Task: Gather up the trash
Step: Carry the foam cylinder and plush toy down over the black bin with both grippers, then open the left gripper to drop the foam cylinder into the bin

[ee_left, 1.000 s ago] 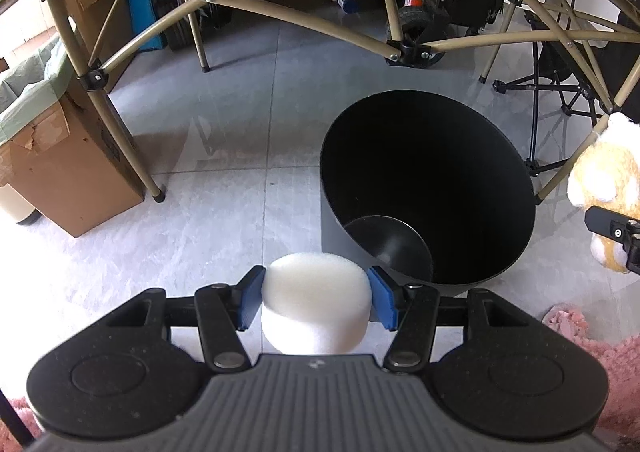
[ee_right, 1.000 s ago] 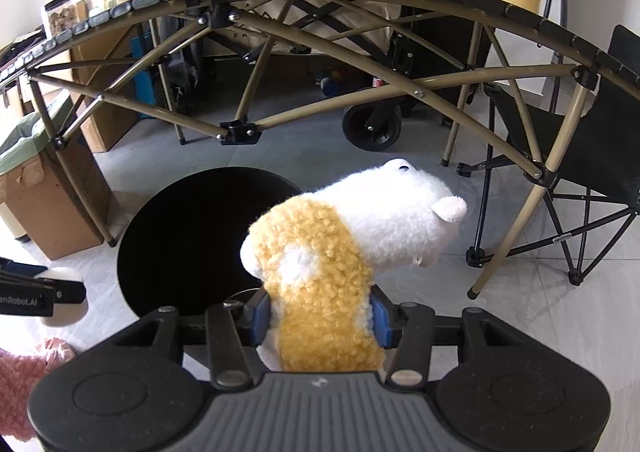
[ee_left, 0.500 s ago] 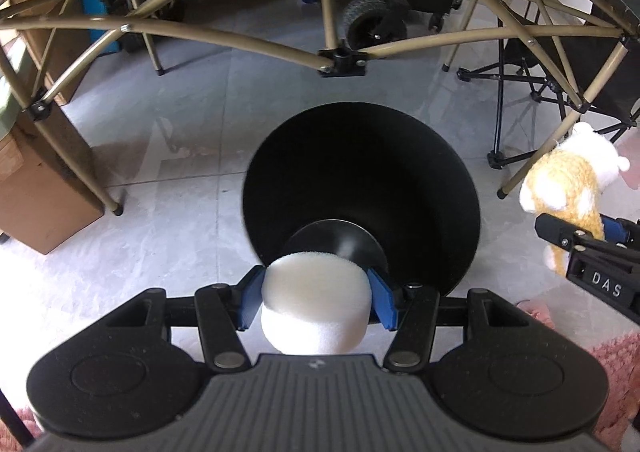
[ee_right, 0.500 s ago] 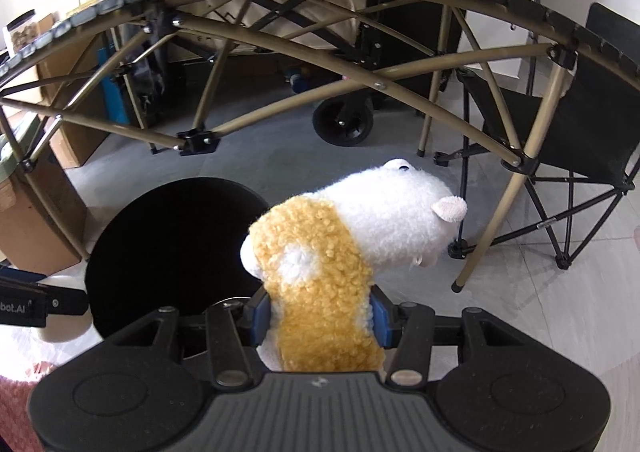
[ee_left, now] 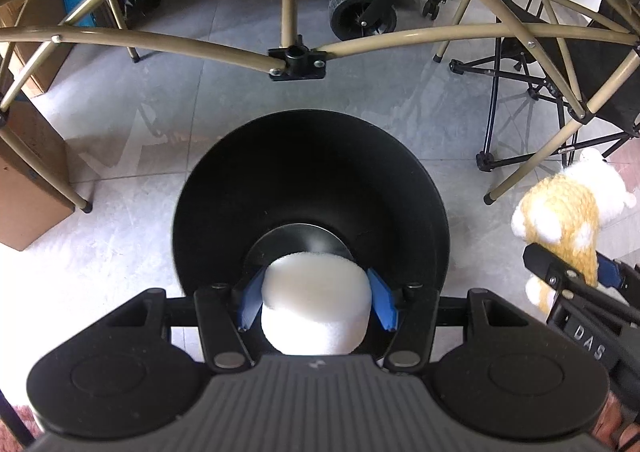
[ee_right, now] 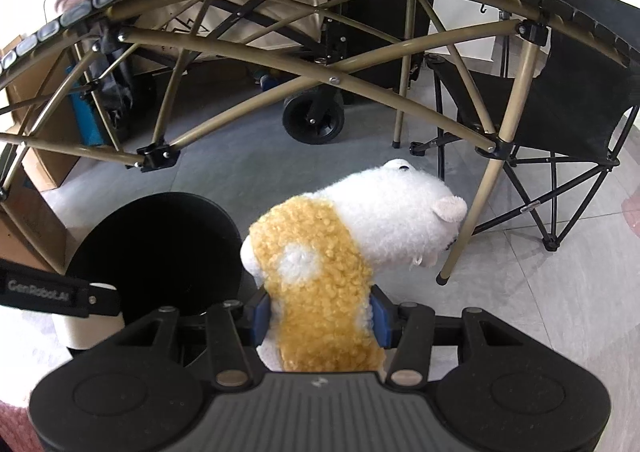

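My left gripper [ee_left: 316, 302] is shut on a round white foam puff [ee_left: 316, 308] and holds it over the near rim of a black round bin [ee_left: 312, 180] that stands open on the floor. My right gripper [ee_right: 320, 312] is shut on a yellow and white plush toy [ee_right: 352, 236], held in the air to the right of the bin [ee_right: 156, 248]. The plush [ee_left: 568, 208] and the right gripper show at the right edge of the left wrist view. The left gripper with the puff [ee_right: 88, 326] shows at the left edge of the right wrist view.
A tan metal folding frame [ee_left: 296, 60] arches over the floor behind the bin. A cardboard box [ee_left: 24, 180] stands at the left. A black folding chair [ee_right: 560, 104] stands at the right, a wheeled cart [ee_right: 314, 118] behind. Grey tiled floor lies around the bin.
My left gripper moved right with the puff until it hangs over the bin's near rim. My right gripper drifted right with the plush, away from the bin.
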The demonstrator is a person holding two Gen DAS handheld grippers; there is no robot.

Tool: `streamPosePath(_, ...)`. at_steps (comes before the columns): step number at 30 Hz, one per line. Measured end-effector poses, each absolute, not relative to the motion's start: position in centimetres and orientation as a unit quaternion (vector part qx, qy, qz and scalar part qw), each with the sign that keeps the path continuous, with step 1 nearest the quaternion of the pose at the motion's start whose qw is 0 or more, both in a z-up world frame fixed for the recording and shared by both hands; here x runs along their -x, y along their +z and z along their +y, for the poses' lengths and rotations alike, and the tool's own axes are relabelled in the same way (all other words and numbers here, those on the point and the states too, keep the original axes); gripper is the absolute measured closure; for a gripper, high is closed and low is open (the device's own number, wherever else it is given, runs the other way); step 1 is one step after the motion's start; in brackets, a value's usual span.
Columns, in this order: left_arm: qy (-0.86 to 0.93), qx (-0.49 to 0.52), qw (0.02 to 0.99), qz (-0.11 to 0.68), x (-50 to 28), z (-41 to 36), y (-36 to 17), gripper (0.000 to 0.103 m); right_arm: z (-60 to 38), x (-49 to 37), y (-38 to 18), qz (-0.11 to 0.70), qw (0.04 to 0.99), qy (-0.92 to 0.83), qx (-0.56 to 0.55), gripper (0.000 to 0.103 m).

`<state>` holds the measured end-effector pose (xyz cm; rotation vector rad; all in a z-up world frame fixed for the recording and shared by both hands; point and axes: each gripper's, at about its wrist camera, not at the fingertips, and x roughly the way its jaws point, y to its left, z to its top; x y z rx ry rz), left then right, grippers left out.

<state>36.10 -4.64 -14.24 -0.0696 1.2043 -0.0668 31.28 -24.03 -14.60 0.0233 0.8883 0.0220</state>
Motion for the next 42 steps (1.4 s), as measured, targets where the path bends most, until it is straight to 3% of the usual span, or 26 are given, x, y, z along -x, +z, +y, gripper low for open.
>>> streamPosePath(29,0.014,0.058,0.77,0.635,-39.9,-5.5,-18.4,0.045,-24.7,-33.0,-16.0,0.452,0.892,-0.014,-0.014,0.055)
streamPosePath(31,0.015,0.057,0.771,0.634,-39.8,-5.6,-18.4,0.041,-24.8,-33.1,-16.0,0.454,0.891,-0.015,-0.015,0.055)
streamPosePath(35,0.015,0.059,0.77,0.635,-39.6,-5.6,-18.1,0.006,-24.9,-33.2,-16.2,0.458,0.888,-0.017,-0.017,0.055)
streamPosePath(38,0.008,0.063,0.771,0.633,-39.5,-5.6,-17.8,0.0,-24.8,-33.2,-16.2,0.46,0.887,-0.019,-0.015,0.055)
streamPosePath(42,0.015,0.058,0.771,0.634,-39.3,-5.4,-17.7,0.0,-25.0,-33.3,-16.5,0.468,0.883,-0.022,-0.018,0.055)
